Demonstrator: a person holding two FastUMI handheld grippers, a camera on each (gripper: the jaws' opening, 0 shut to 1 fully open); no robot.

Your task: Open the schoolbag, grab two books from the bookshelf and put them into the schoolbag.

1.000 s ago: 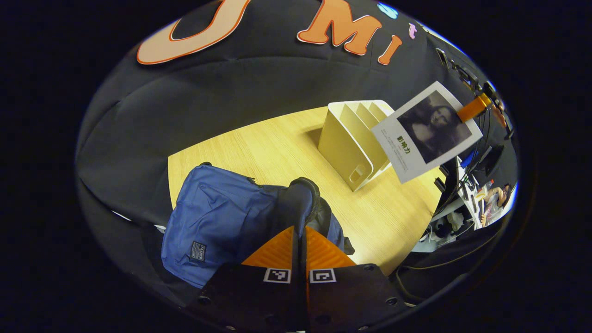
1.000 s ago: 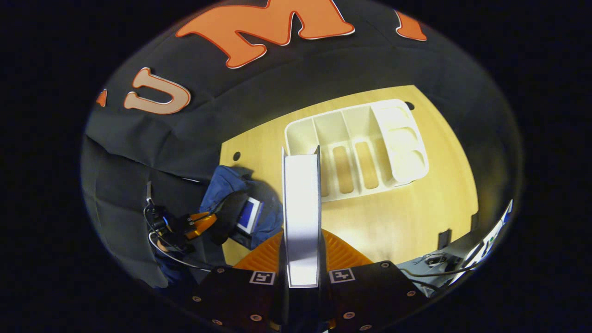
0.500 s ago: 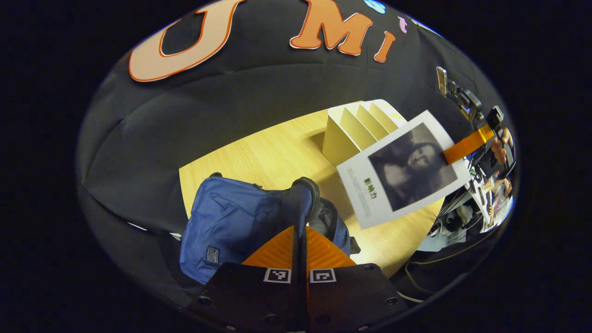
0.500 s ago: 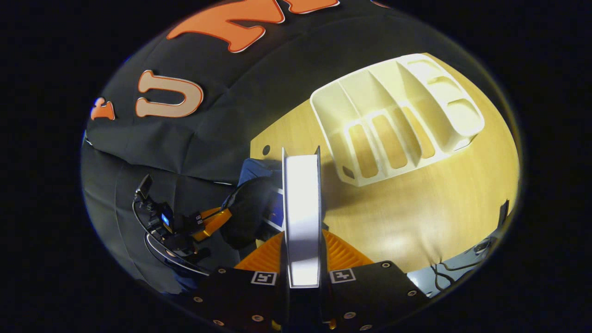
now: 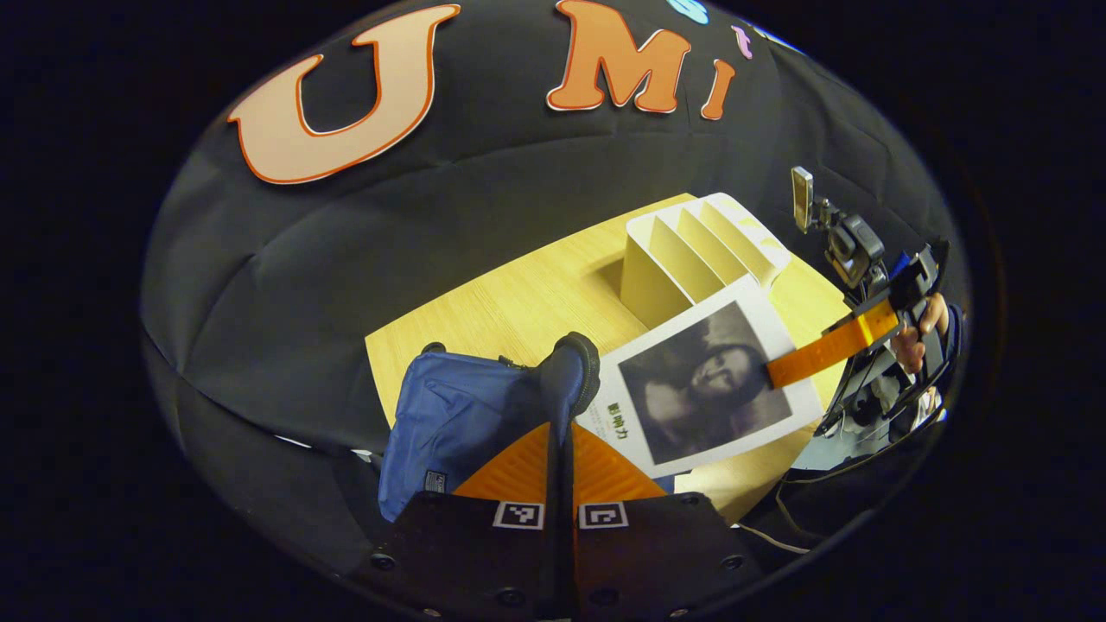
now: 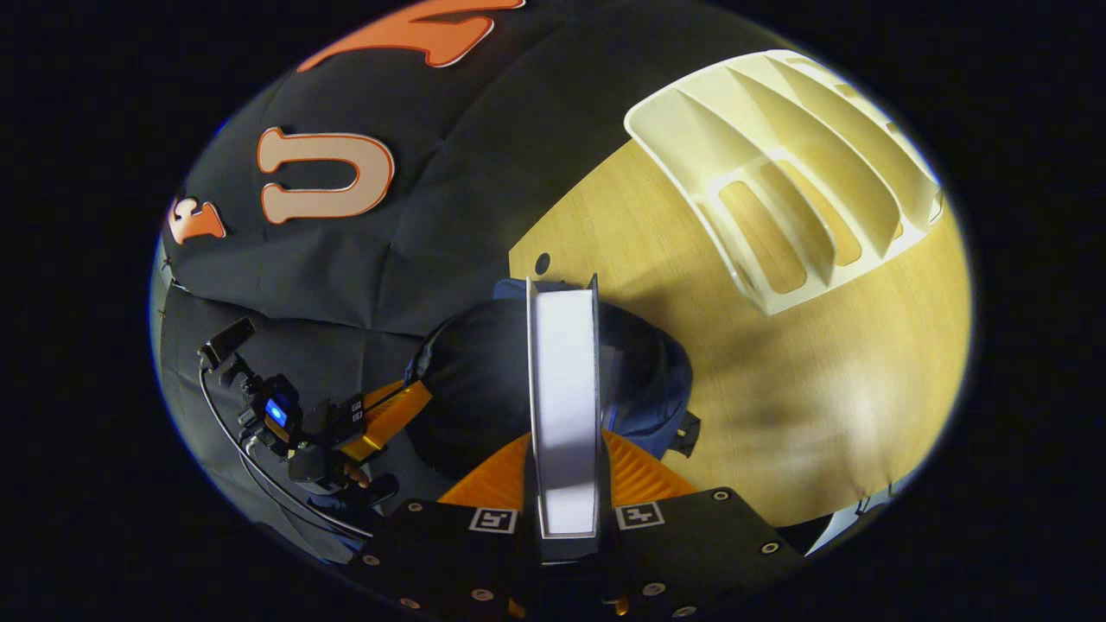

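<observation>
Gripping the dark flap at the mouth of the blue schoolbag (image 5: 449, 423), my left gripper (image 5: 560, 432) has its fingers pressed together on that fabric, holding it raised above the wooden table (image 5: 518, 302). My right gripper (image 6: 563, 415) pinches a white book (image 6: 563, 380) by its edge, both fingers tight on it, directly above the schoolbag's dark opening. In the left gripper view the book's cover, bearing a portrait, lies just beside the raised flap. The cream bookshelf (image 6: 804, 173) stands well apart on the table, its slots empty.
</observation>
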